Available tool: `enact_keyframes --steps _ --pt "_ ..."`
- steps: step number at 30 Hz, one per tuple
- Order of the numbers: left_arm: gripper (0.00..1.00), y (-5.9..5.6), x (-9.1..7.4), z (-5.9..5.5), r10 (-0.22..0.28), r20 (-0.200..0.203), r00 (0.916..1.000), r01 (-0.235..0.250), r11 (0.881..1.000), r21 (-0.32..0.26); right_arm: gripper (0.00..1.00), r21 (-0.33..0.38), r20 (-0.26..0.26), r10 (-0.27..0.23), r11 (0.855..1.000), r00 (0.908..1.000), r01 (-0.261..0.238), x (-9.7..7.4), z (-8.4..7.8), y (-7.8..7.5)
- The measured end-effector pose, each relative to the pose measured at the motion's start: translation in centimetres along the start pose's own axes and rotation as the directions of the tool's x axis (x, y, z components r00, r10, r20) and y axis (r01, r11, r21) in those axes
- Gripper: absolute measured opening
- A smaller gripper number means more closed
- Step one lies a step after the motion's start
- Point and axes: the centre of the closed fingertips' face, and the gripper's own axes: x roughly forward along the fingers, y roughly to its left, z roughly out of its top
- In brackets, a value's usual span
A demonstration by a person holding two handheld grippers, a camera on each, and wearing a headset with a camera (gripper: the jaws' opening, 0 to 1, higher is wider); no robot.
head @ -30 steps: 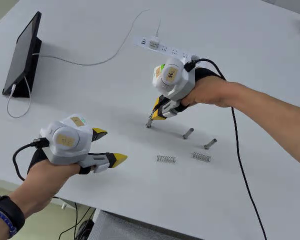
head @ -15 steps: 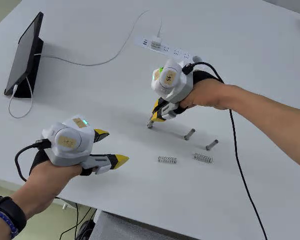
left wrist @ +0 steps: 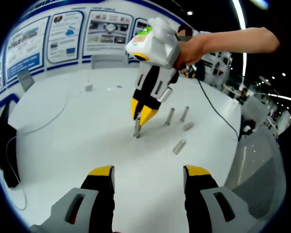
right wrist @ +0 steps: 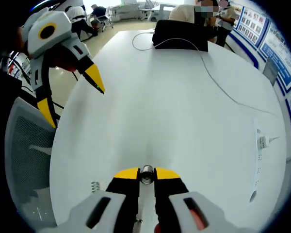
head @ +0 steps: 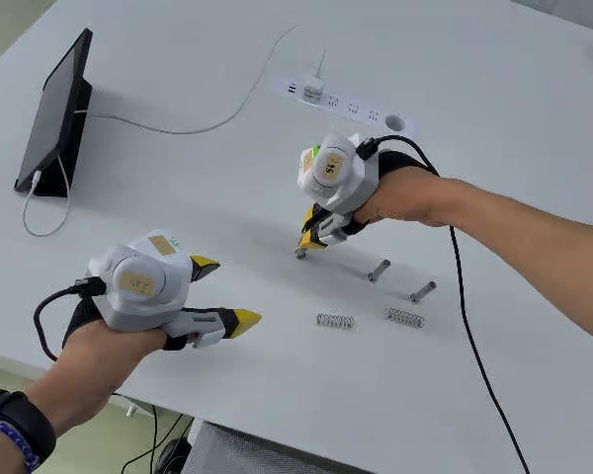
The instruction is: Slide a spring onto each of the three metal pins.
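1. At the far left, a black flat tablet point(head: 49, 118) stands propped on the white surface point(head: 178, 197). A thin white cable point(head: 168, 128) trails away from it.
2. Your left gripper point(head: 225, 292) hovers near the front edge of the surface. Its yellow-tipped fingers point(left wrist: 102, 171) are spread wide with nothing between them.
3. Your right gripper point(head: 306, 242) points down at the leftmost short metal pin point(head: 299, 254). In the right gripper view its fingers point(right wrist: 128, 173) are pressed in on a round metal end. The left gripper view shows a coiled metal spring point(left wrist: 136, 130) on that pin, with its top pinched at the tips.
4. A white power strip point(head: 341, 99) lies on the far side of the surface, beyond your right gripper.
5. Two loose springs lie flat in front of the pins, one point(head: 334, 321) to the left of the other point(head: 403, 317).
6. Two bare pins point(head: 379, 270) point(head: 422, 291) stand to the right of your right gripper, apart from the loose springs.
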Motion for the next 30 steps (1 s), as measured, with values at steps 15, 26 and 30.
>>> enact_keyframes --steps 15,26,30 --pt "0.63 0.0 -0.2 0.8 0.000 0.011 0.9999 0.000 1.000 0.007 0.12 0.006 -0.011 0.000 1.000 0.9999 0.000 1.8 -0.6 -0.2" --pt "0.64 0.2 -0.4 0.8 0.006 0.010 0.9999 -0.006 1.000 0.002 0.13 0.010 -0.013 -0.002 1.000 0.9999 0.002 2.4 -0.9 -0.1" --pt "0.63 0.2 -0.5 0.8 0.007 0.011 0.9999 -0.007 1.000 0.001 0.13 0.010 -0.013 -0.001 1.000 0.9999 0.002 2.4 -0.9 -0.1"
